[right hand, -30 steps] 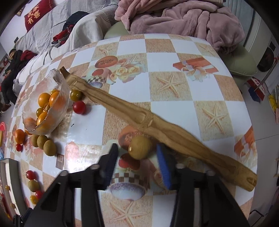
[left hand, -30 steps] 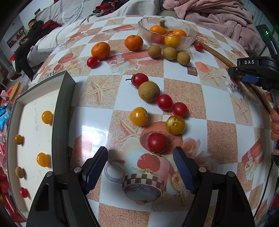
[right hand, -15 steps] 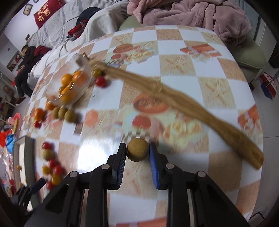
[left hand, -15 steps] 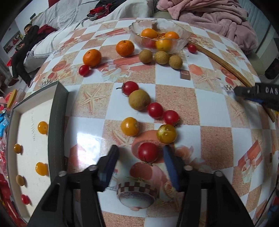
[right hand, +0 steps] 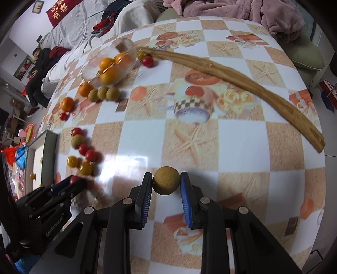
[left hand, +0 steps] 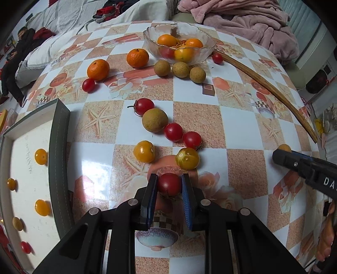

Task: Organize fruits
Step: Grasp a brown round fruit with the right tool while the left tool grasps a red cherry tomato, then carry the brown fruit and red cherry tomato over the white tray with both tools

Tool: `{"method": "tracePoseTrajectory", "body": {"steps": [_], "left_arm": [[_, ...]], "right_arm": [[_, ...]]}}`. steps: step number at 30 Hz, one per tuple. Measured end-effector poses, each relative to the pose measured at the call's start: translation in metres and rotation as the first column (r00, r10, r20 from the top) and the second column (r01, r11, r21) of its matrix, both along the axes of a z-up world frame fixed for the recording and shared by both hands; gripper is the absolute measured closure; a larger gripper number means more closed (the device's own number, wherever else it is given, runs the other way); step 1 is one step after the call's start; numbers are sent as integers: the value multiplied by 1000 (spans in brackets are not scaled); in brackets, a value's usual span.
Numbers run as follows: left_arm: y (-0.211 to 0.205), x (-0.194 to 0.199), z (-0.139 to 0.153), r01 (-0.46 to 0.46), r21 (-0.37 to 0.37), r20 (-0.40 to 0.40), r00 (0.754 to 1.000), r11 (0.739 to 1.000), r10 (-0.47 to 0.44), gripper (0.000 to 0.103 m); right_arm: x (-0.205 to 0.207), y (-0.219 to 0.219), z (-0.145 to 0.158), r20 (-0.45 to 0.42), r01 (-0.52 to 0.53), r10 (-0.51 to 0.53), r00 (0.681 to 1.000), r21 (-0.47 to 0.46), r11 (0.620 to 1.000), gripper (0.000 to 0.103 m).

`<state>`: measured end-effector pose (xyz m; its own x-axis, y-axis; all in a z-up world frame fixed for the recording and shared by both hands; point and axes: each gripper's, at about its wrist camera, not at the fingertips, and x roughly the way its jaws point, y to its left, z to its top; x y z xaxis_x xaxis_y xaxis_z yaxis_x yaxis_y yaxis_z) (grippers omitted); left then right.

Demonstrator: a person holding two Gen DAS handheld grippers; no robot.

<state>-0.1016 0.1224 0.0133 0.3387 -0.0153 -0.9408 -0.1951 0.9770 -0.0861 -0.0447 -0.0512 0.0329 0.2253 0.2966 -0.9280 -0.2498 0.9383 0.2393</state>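
Left tool [left hand: 169, 187] clenched on a red tomato [left hand: 169, 185], right tool [right hand: 166, 185] on a longan [right hand: 166, 183], likely bound for the tray [left hand: 59, 147] at nine o'clock.

The worktop [right hand: 242, 147] was covered by a glossy checked cloth printed with starfish and teacups. A pink blanket [left hand: 242, 19] was heaped at the upper right of the frame, and a grey striped bed [right hand: 84, 23] lay at the upper left, where a seated person [right hand: 40, 69] was seen beside a white wall.
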Motion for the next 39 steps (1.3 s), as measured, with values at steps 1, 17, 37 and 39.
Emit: {"method": "tracePoseTrajectory", "body": {"steps": [1, 17, 37, 39], "left_arm": [[0, -1, 1, 6, -3, 2, 1000, 1000, -6, 79], [34, -33, 28, -8, -19, 29, 1000, 1000, 9, 79], [77, -90, 73, -101, 32, -19, 995, 994, 102, 79], [85, -99, 76, -125, 30, -29, 992, 992, 126, 79]], "right_arm": [[-3, 1, 0, -2, -1, 1, 1000, 1, 1000, 74], [-33, 43, 12, 5, -61, 61, 998, -6, 998, 74], [-80, 108, 69, 17, -248, 247, 969, 10, 969, 74], [-85, 115, 76, 21, -274, 274, 961, 6, 962, 74]]}}
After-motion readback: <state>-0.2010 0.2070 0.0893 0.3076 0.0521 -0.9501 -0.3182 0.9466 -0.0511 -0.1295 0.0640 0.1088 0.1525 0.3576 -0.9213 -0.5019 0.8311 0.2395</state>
